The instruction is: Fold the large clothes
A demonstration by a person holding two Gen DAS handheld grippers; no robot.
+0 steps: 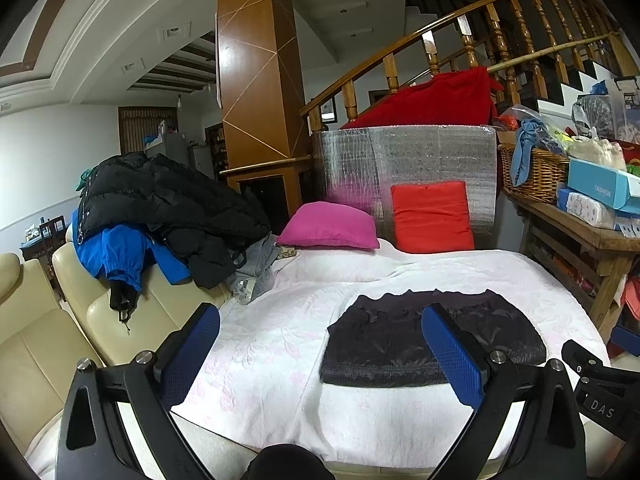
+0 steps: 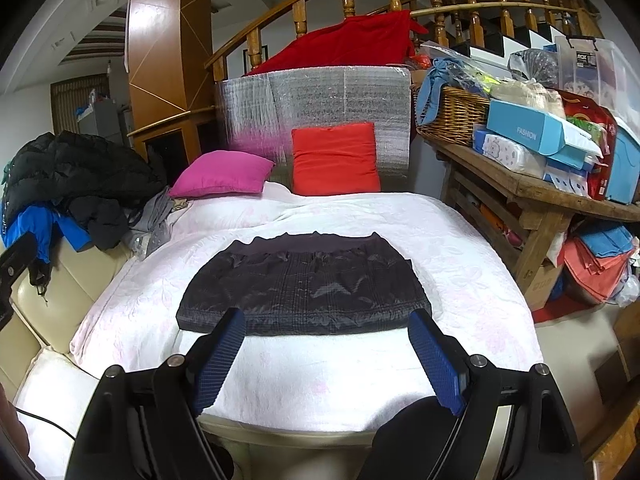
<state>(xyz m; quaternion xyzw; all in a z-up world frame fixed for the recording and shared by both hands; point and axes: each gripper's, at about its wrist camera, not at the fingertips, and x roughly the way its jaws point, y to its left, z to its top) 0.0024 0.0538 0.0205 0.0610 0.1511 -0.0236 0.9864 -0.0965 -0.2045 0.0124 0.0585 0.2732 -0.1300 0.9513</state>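
A dark quilted garment (image 2: 304, 288) lies folded into a flat rectangle on the white-and-pink blanket (image 2: 460, 248) that covers the sofa seat. In the left wrist view the same garment (image 1: 380, 340) lies right of centre. My left gripper (image 1: 320, 320) stands open above the blanket's near left part, its right finger in front of the garment, nothing between the blue pads. My right gripper (image 2: 326, 326) also stands open, just short of the garment's near edge, holding nothing. A pile of unfolded clothes (image 1: 160, 208), with a black puffer jacket and a blue one, rests on the sofa back at left.
A magenta cushion (image 2: 222, 174) and a red cushion (image 2: 334, 160) sit at the back against a silver foil panel (image 2: 320, 92). A wooden table (image 2: 532, 188) crowded with boxes and a wicker basket (image 2: 452, 114) stands right. The cream sofa back (image 1: 40, 344) is left.
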